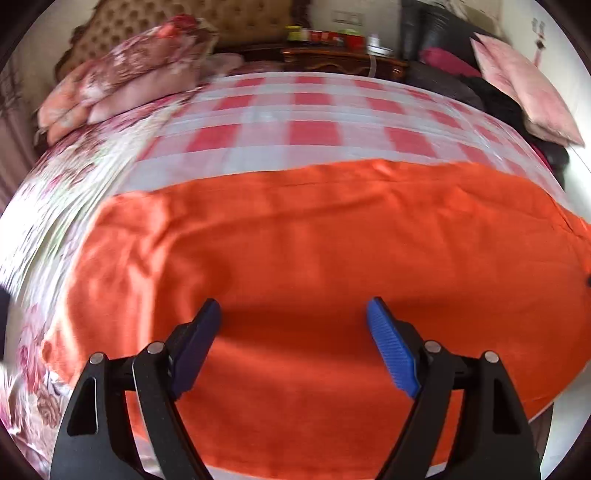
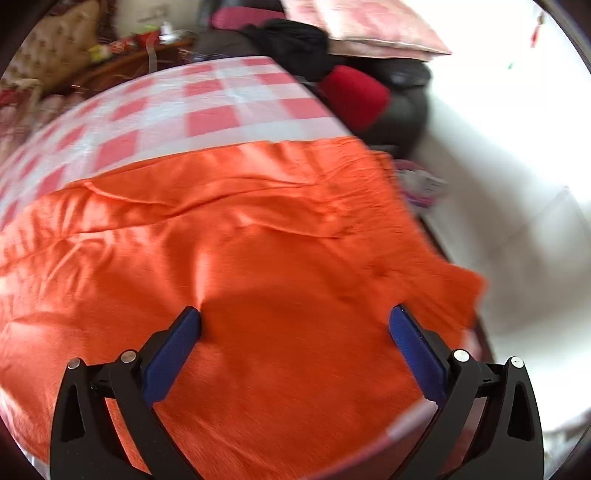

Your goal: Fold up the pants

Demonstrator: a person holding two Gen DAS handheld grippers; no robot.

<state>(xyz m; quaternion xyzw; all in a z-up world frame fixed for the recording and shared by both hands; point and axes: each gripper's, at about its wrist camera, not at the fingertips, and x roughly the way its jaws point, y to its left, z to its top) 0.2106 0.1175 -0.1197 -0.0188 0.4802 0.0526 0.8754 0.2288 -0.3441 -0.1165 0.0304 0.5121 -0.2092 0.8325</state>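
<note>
Orange pants [image 1: 314, 236] lie spread flat across the near part of a bed, with both grippers poised above them, jaws apart.

The far edge of the pants runs left to right against a pink and white checked sheet [image 1: 295, 122], which stays bare beyond it; on the right the cloth reaches the bed's edge, near a pale floor [image 2: 517, 206]. The left gripper [image 1: 293, 314] and the right gripper [image 2: 295, 317] hold nothing. Whether the fingers touch the cloth I cannot tell. The near edge of the pants is hidden behind the grippers, and both views are blurred. A flowered quilt [image 1: 122, 77] lies bundled at far left before a tufted headboard [image 1: 177, 18]; a pink cushion [image 1: 524, 85] sits far right.
</note>
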